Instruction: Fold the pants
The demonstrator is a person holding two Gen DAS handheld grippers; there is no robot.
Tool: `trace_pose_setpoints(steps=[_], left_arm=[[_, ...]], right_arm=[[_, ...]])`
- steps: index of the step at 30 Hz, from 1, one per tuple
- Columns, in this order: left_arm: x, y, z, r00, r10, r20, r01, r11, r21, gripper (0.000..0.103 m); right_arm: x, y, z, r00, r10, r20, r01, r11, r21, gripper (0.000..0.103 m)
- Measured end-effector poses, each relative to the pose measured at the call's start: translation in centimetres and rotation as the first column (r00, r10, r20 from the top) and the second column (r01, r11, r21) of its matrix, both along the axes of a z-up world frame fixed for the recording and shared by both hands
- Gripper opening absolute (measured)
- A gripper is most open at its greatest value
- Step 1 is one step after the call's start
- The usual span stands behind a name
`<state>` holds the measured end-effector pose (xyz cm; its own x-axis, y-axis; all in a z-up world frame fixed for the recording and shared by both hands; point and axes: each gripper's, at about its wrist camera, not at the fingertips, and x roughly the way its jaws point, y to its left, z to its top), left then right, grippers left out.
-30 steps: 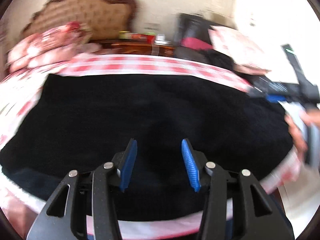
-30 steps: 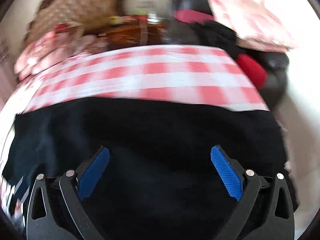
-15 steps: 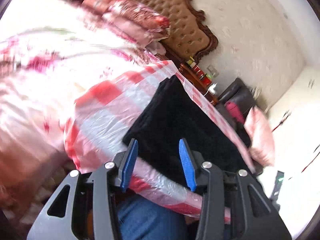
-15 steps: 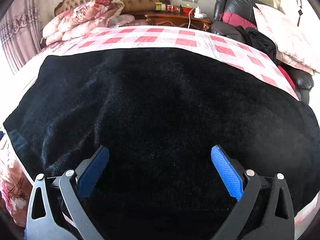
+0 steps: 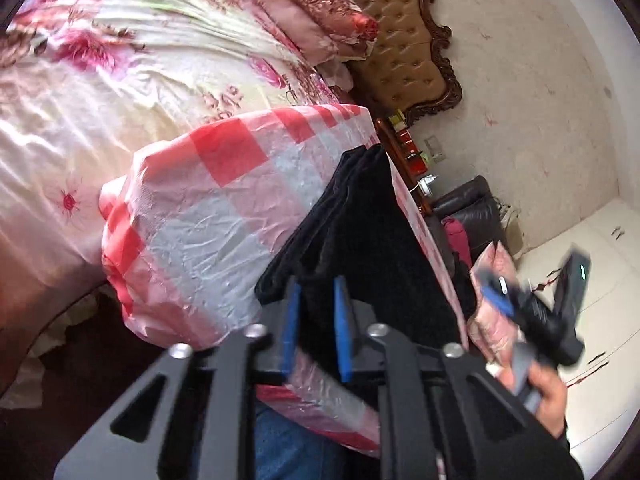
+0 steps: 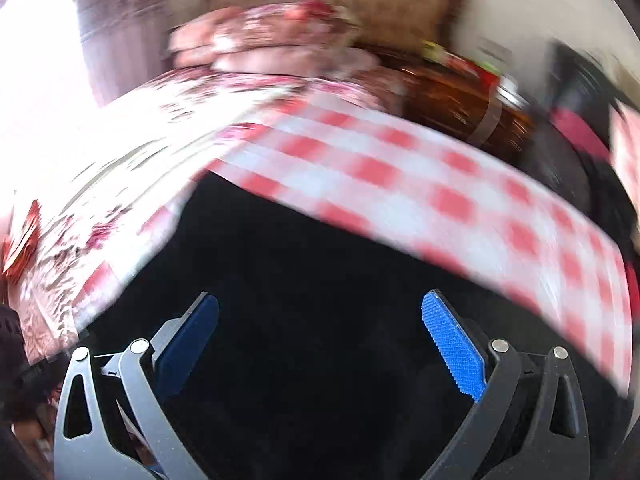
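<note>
Left wrist view: my left gripper (image 5: pixel 316 320) sits at the near corner of the black pants (image 5: pixel 372 248), jaws closing on the edge, with dark cloth between the blue pads (image 5: pixel 291 328). The pants lie flat on a red-and-white checked sheet (image 5: pixel 224 200) spread over the bed, a long dark slab running away toward the tufted headboard (image 5: pixel 400 52).

To do this grab well, I judge I should take all the layers at the corner and none of the sheet beneath (it is thin, crinkly plastic and looks likely to come up with the cloth). A bite set well in from the hem should hold better than a nip at the very edge.

My right gripper (image 6: pixel 320 344) hangs over the middle of the pants, fingers wide apart, nothing between them; that view is badly smeared. In the left view I see it held in my right hand (image 5: pixel 548 396) off to the side.

The fabric is matte, fuzzy and thick, swallowing light; it should drape heavily and fold in soft rolls rather than crisp creases. The floral bedspread (image 5: pixel 120 80) beside it is glossy and slippery-looking.
</note>
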<state>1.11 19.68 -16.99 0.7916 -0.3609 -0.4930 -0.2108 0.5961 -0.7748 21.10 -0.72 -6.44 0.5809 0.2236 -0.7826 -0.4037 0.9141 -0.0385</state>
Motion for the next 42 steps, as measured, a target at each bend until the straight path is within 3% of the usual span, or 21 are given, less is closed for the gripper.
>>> trace_pose_setpoints(steps=[2,4,5,8,12,17,19,23,26,28,30,34,36,38,39,40,42], left_arm=[[-0.2,0.0,0.3,1.000,-0.004,0.009,0.004,1.000,0.008,0.005],[-0.6,-0.1,0.8,1.000,-0.006,0.011,0.006,1.000,0.018,0.005],[-0.8,-0.1,0.9,1.000,-0.009,0.014,0.008,1.000,0.024,0.005],[-1.2,-0.4,1.6,1.000,-0.020,0.022,0.018,0.997,0.070,0.005],[-1.2,-0.2,1.3,0.999,-0.034,0.008,0.033,0.997,0.071,0.005],[-1.1,0.0,0.4,0.999,-0.042,-0.013,0.043,0.997,0.062,0.005],[-1.3,0.2,0.1,0.999,-0.040,-0.013,0.041,0.998,0.050,0.005],[-1.6,0.3,-0.3,0.999,-0.033,-0.010,0.033,0.999,0.038,0.005],[-1.5,0.4,-0.5,0.999,-0.031,-0.011,0.031,0.999,0.030,0.005],[-1.5,0.3,-0.4,0.999,-0.031,-0.011,0.032,0.999,0.036,0.005],[-1.6,0.2,-0.3,0.999,-0.028,-0.015,0.029,0.999,0.041,0.005],[-1.7,-0.1,0.2,1.000,-0.015,-0.020,0.016,0.998,0.065,0.005],[-1.5,-0.5,0.3,0.999,-0.003,-0.034,0.005,0.997,0.080,0.005],[-1.5,-0.9,0.6,0.999,-0.002,-0.038,0.006,0.995,0.101,0.006],[-1.5,-1.0,0.7,0.999,-0.001,-0.041,0.006,0.993,0.115,0.008],[-1.5,-1.1,0.8,0.999,0.004,-0.042,0.001,0.993,0.116,0.008],[-1.7,-1.0,1.0,0.999,0.006,-0.040,-0.001,0.992,0.125,0.012]], right_arm=[[2.1,4.0,0.0,0.992,0.124,0.001,-0.124,0.992,-0.003,0.097],[4.4,7.4,-0.6,0.977,0.214,-0.019,-0.215,0.977,-0.020,0.087],[5.8,9.2,-1.2,0.964,0.263,-0.048,-0.265,0.964,-0.024,0.086],[8.3,11.8,-2.7,0.935,0.343,-0.088,-0.344,0.939,0.002,0.086],[9.9,13.6,-4.4,0.897,0.419,-0.144,-0.420,0.907,0.028,0.086],[11.5,12.8,-5.4,0.874,0.439,-0.208,-0.416,0.897,0.148,0.085],[11.6,12.4,-5.4,0.857,0.458,-0.237,-0.408,0.883,0.232,0.070],[11.3,11.9,-5.5,0.837,0.480,-0.261,-0.407,0.867,0.288,0.066],[11.9,10.9,-5.8,0.832,0.475,-0.287,-0.358,0.855,0.376,0.046],[12.3,10.6,-6.3,0.829,0.463,-0.312,-0.327,0.855,0.402,0.021],[12.2,10.9,-6.8,0.835,0.448,-0.319,-0.314,0.865,0.392,0.017],[12.0,11.2,-6.9,0.878,0.383,-0.287,-0.269,0.891,0.366,0.016],[11.9,11.3,-7.0,0.895,0.351,-0.277,-0.246,0.904,0.349,0.017],[11.1,11.0,-5.9,0.925,0.296,-0.240,-0.212,0.923,0.322,0.025],[10.7,10.7,-5.2,0.937,0.273,-0.216,-0.199,0.929,0.311,0.034],[9.8,9.8,-3.8,0.958,0.230,-0.173,-0.171,0.939,0.299,0.058],[7.6,7.9,-1.8,0.987,0.137,-0.088,-0.108,0.955,0.277,0.088]])
